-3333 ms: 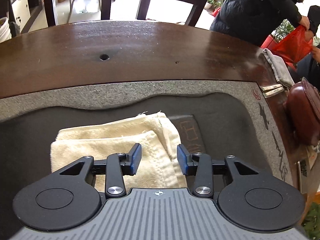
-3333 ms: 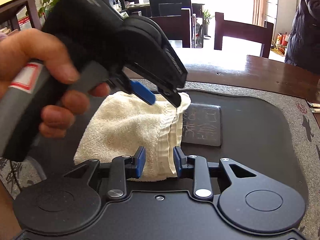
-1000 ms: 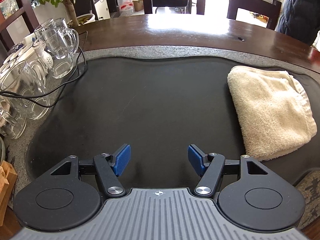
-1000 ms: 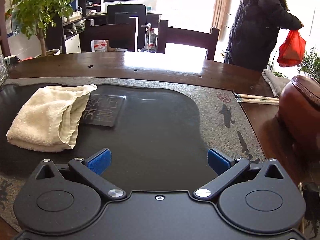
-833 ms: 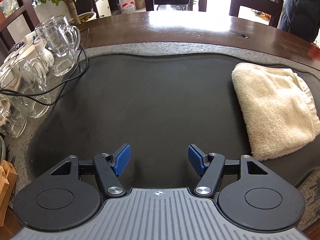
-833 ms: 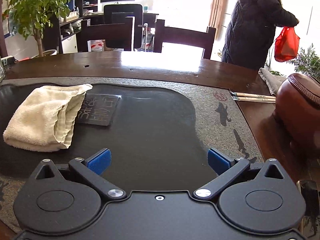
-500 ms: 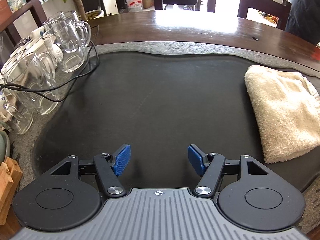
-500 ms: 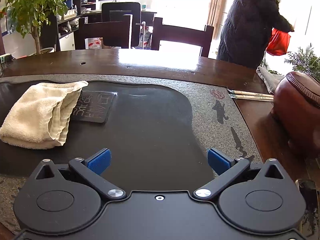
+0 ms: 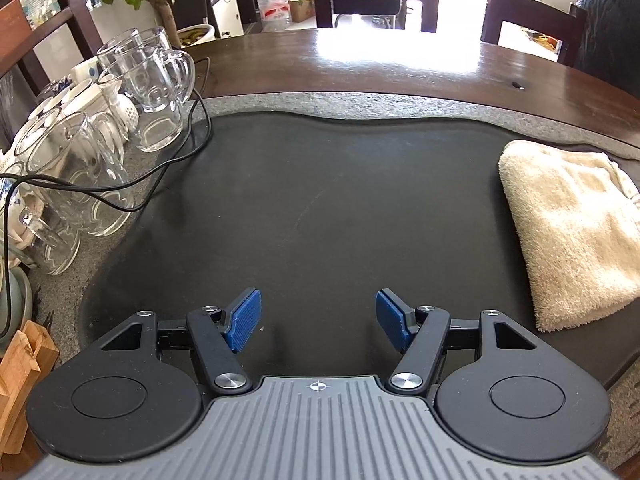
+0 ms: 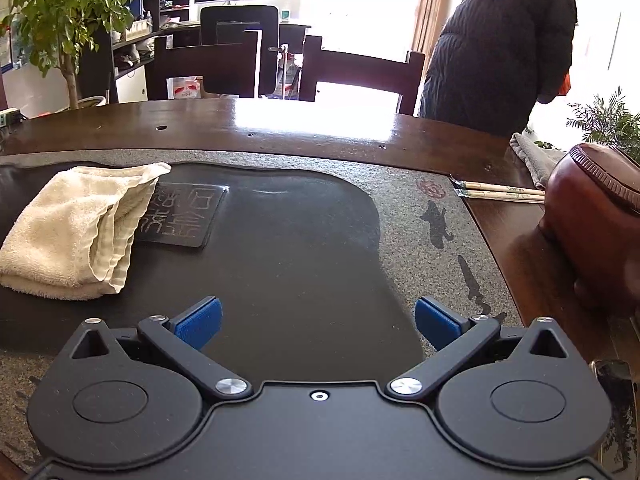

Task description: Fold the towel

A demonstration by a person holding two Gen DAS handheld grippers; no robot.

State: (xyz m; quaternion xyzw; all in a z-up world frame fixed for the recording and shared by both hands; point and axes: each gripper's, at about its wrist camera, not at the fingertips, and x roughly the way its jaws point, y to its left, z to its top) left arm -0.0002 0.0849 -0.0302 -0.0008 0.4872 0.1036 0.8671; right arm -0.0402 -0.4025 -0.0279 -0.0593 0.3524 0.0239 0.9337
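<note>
Left wrist view is showing a dark stone tray [image 9: 320, 208] filling the middle of the frame, with the cream towel [image 9: 568, 232] lying folded at the right edge and glass mugs [image 9: 152, 92] crowding the upper left. In the right wrist view the towel [image 10: 72, 228] is sitting at middle left, its stacked layers showing along 1 edge. Left gripper [image 9: 318, 318] and right gripper [image 10: 316, 326] are both hanging spread wide, holding nothing, well apart from the cloth. Judging by that, the fold already looks made; any tidying would mean squaring those loose layered edges.
</note>
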